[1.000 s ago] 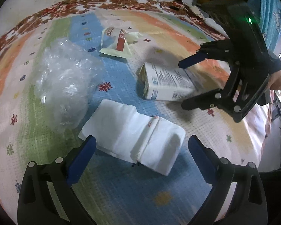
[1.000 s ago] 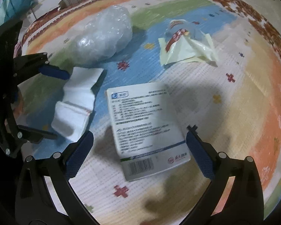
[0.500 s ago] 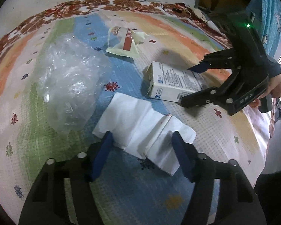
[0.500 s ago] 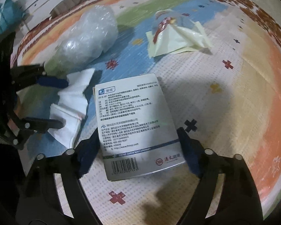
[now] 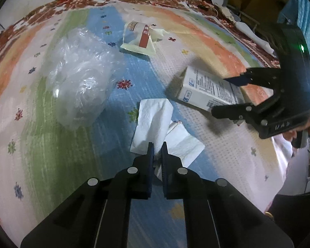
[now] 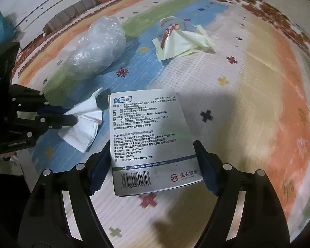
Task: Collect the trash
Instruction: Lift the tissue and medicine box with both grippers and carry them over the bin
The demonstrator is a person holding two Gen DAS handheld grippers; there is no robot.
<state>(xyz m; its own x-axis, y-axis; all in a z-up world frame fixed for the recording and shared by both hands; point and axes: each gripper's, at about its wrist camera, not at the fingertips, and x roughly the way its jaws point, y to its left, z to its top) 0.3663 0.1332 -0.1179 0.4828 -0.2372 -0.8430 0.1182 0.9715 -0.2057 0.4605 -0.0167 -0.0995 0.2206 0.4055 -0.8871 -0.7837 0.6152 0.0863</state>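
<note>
Striped in green, blue, orange and cream, the cloth (image 5: pixel 76 157) covers the table beneath us. On it, the crumpled clear plastic bag (image 5: pixel 82 78) lies at its far left, well apart from our claws. Our right claw (image 6: pixel 153 165) reaches in low from the right side, its fingers (image 6: pixel 206 171) spread wide and pressed to both long edges of the white medicine box (image 6: pixel 150 136), which tilts with its far end raised off the cloth. Our left claw (image 5: pixel 156 150) points forward and down, its jaws pinched nearly together on the near edge of the white tissue (image 5: pixel 155 122), just beside the box. Beyond both, the yellow snack wrapper (image 5: pixel 138 39) lies untouched on the blue stripe.
</note>
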